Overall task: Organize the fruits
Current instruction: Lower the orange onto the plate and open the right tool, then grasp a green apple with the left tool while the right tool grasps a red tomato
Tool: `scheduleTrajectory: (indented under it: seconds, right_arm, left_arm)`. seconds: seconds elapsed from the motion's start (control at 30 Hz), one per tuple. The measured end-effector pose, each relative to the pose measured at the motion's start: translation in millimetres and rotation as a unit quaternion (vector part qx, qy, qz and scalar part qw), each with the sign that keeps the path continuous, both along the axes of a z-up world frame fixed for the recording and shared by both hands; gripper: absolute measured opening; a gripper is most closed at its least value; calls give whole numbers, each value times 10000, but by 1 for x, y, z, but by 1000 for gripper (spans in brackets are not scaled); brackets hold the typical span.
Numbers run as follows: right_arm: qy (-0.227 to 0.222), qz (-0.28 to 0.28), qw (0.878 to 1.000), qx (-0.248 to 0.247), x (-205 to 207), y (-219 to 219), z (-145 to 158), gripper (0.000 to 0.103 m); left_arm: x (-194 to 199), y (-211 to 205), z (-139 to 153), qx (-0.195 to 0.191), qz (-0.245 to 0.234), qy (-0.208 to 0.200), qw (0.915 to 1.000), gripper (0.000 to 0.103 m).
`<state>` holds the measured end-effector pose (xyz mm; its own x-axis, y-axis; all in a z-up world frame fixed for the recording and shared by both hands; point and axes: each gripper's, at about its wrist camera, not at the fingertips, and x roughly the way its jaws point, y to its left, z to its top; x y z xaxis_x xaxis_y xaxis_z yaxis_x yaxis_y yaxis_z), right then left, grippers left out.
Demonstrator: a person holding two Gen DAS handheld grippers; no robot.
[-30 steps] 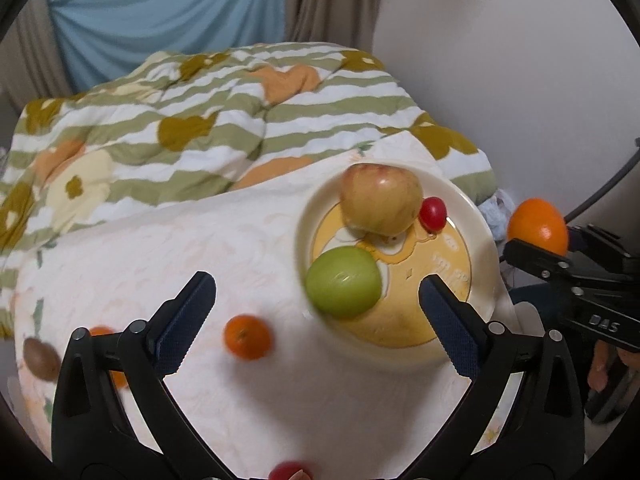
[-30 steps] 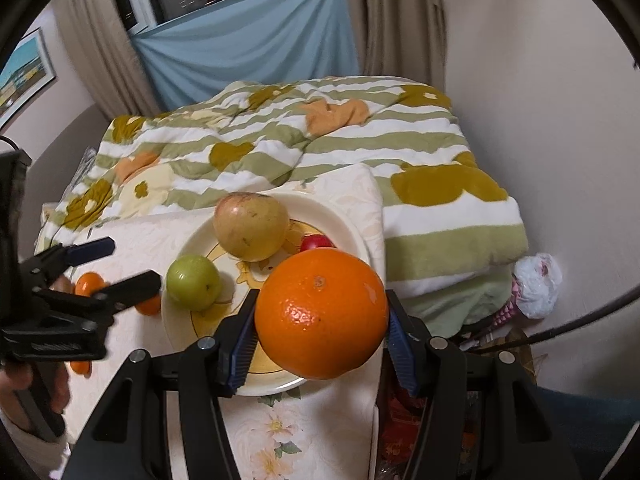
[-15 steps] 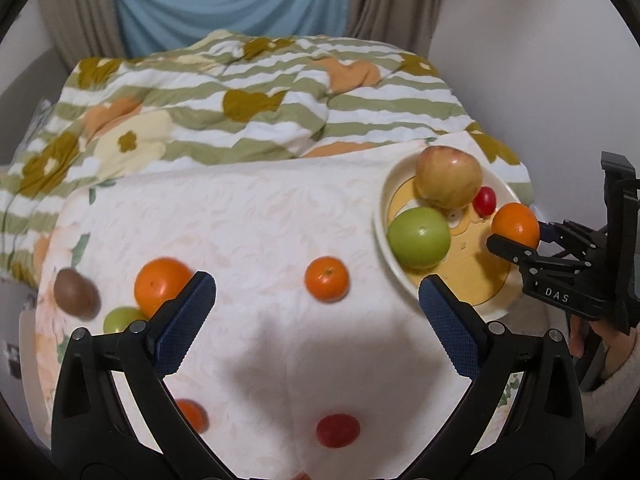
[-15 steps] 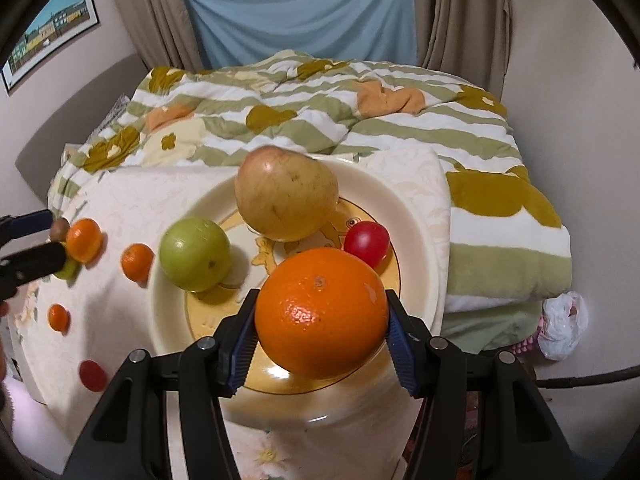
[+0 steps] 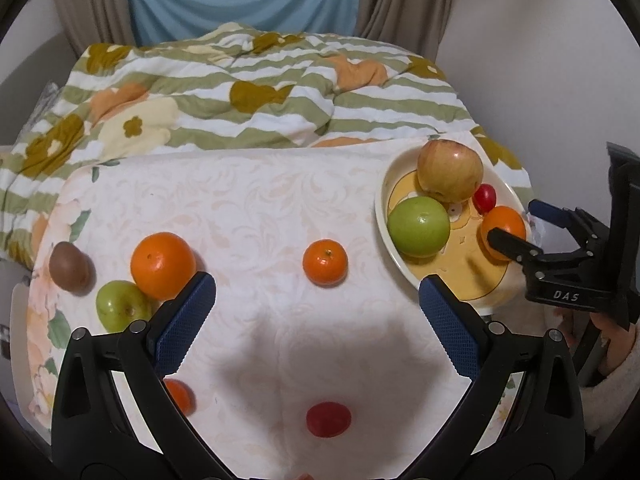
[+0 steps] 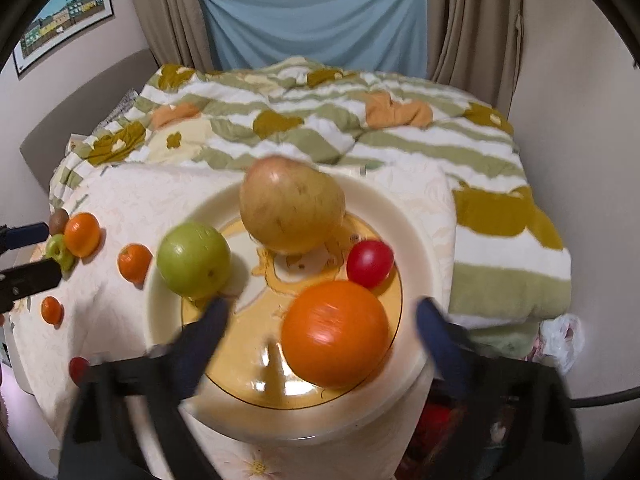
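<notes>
Two grippers, both spread. My right gripper (image 6: 320,316) has its jaws apart around the orange (image 6: 335,333), which sits between them on the plate (image 6: 416,232); placing looks complete. Round, it has no long axis; stem scar not discernible. Next, my left gripper (image 5: 316,304), empty, should reach the mandarin (image 5: 325,261) just ahead, centring before closing.

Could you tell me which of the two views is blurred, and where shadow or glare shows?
Right wrist view: motion blur smears the right gripper and the orange on the plate, with glare on the plate's glaze near the front. Left wrist view: sharp; the left gripper casts a soft grey shadow on the tablecloth; fisheye bends the edges.
</notes>
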<state>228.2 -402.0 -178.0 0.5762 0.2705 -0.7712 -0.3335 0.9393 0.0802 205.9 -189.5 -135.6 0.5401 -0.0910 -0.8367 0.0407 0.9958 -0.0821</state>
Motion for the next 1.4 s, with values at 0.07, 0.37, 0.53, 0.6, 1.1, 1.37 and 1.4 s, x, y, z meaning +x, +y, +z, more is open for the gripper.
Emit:
scheduleTrajectory:
  seconds: [0.07, 0.37, 0.53, 0.6, 1.1, 1.37, 1.4]
  right_arm:
    - [-140, 16, 9999, 97, -3, -2, 6, 103]
    - [-281, -38, 9996, 8, -21, -5, 35, 103]
    - [-349, -167, 9991, -149, -41, 0, 61, 103]
    - [-365, -213, 9989, -187, -50, 4, 70, 103]
    - [-238, -783, 9966, -98, -114, 104, 96, 103]
    - [-20, -1173, 9930, 105, -132, 174, 73, 103]
    - [40, -1235, 9922, 130, -134, 182, 67, 103]
  left_arm:
    - [-2, 0, 3, -31, 24, -22, 10000, 103]
    - [-24, 13, 22, -35, 74, -180, 9998, 103]
    - [-50, 39, 40, -25, 269, -232, 9994, 103]
    - [-61, 52, 48, -2, 348, -253, 9991, 103]
    - [-94, 186, 74, -93, 379, -412, 9984, 103]
    - [-78, 231, 59, -108, -271, -251, 9993, 103]
    - [-75, 234, 56, -98, -368, -224, 9990, 103]
